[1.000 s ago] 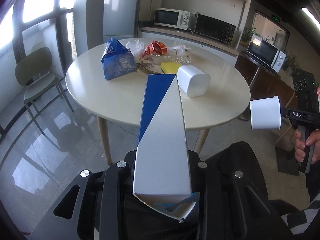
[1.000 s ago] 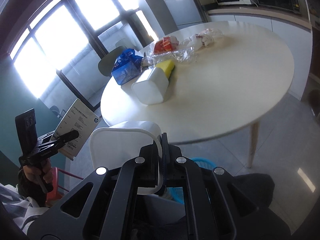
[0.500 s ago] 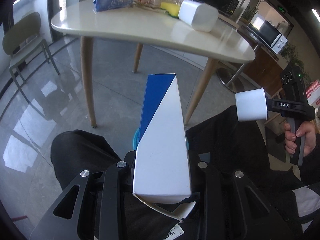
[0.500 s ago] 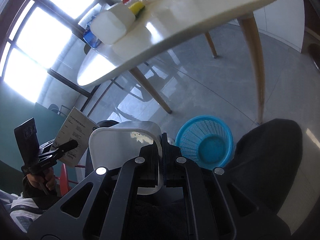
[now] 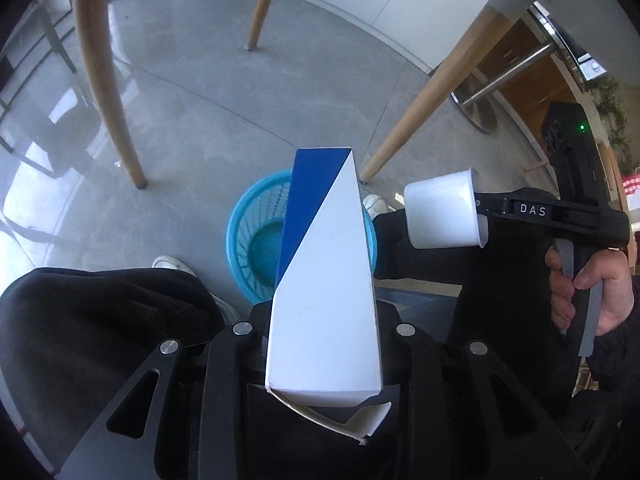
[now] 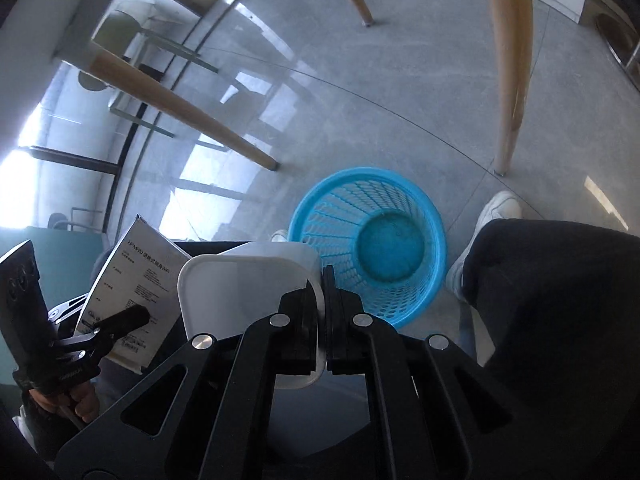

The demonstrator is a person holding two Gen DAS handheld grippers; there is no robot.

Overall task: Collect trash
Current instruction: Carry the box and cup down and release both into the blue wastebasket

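Carton (image 5: 326, 320) pinched in left jaws, cup (image 6: 248, 300) in right; both above basket (image 6: 434, 280).

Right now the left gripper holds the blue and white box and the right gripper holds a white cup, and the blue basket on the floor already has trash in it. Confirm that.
Not quite: the blue basket looks empty, as the right wrist view shows its bare bottom. The rest stands: the left gripper holds the blue and white box, and the right gripper holds the white cup.
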